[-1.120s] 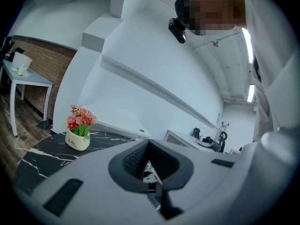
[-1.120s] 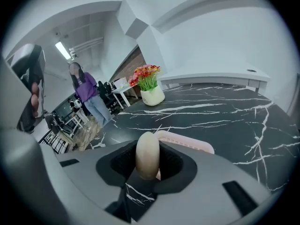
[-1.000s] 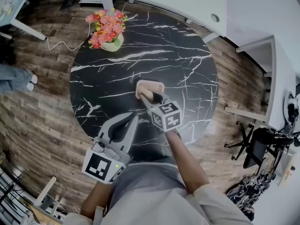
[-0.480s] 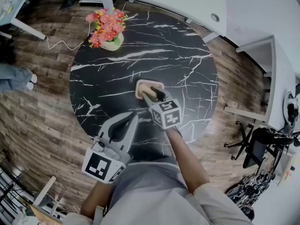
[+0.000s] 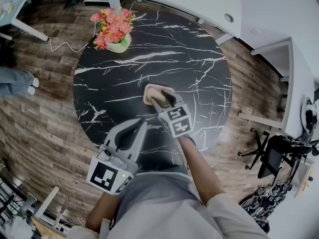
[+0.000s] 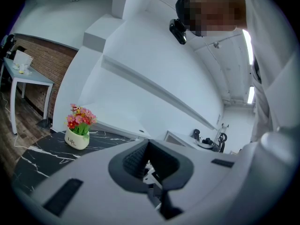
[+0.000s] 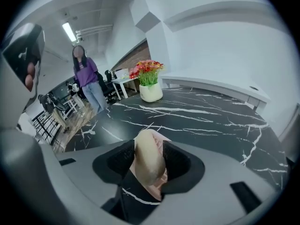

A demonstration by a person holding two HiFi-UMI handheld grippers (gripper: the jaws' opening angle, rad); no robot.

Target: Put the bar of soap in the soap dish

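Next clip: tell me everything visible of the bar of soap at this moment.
The bar of soap is a smooth, rounded, cream-beige oval with a matte, waxy look and no visible print. It stands tilted on its edge, lower end in the pink soap dish on the black marbled table. It sits between the jaws of the right tool, which have just been opening. A gap shows on one side, and the other pad looks close to or against it. Its underside is hidden.

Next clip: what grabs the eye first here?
A round black marble table with white veins fills the head view, pink flowers at its far left edge. At its middle the right gripper, jaws just opening, straddles the beige soap bar in the pink soap dish.
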